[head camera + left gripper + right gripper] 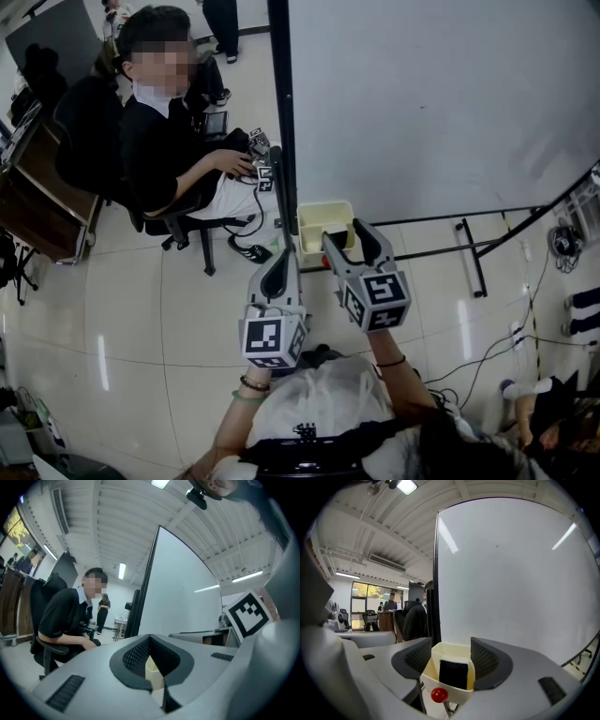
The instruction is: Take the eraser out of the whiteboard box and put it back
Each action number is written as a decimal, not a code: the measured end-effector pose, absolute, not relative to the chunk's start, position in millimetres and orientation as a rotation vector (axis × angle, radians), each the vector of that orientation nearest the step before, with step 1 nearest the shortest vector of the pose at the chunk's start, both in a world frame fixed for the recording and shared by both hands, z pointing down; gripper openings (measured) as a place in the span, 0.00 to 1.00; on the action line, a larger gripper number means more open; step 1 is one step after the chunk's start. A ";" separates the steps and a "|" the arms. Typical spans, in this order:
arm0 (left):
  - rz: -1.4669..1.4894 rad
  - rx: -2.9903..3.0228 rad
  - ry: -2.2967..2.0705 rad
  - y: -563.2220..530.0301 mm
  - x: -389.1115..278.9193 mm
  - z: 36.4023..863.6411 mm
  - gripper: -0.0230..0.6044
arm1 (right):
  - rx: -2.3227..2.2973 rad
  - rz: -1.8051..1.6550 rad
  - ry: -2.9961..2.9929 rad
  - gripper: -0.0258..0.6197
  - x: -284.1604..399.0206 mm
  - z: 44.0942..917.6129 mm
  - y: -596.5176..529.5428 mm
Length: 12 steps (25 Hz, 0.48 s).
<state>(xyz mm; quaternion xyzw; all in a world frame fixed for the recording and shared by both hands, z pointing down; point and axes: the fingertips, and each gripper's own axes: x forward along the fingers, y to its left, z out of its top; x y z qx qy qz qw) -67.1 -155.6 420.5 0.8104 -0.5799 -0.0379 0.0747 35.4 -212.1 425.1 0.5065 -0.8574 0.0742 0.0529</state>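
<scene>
Head view puts us over two grippers held out toward a whiteboard [441,103]. A cream box [325,204] sits at the board's lower left corner, just beside its black post [280,94]. Our right gripper [345,234] has its jaws spread wide, one on each side of the box, and they grip nothing. From the right gripper view we see the eraser [453,673] standing upright inside the box with its black face toward us. It lies between the two pads but apart from them, and we cannot tell whether the pads touch the box walls. A small red ball [438,694] sits on the box's front wall, below the eraser. Our left gripper [281,261] is held to the left of the right one, near the box, with its jaws closed together and empty. In the left gripper view its tips meet, and a sliver of the cream box shows through the hollow between the pads. Left of the post, well apart from the box, a person [155,141] in a black top sits on a chair [187,230].
</scene>
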 end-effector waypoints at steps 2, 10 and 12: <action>-0.113 2.437 -1.737 -155.4 -65.0 420.6 0.04 | 1.551 0.235 -2.633 0.46 37.0 414.8 -206.7; -0.087 2.452 -1.719 -155.1 -57.7 420.2 0.04 | 1.552 0.178 -2.632 0.44 38.6 410.4 -182.7; -0.084 2.453 -1.719 -155.9 -56.3 420.4 0.04 | 1.540 0.186 -2.634 0.44 37.5 414.5 -180.7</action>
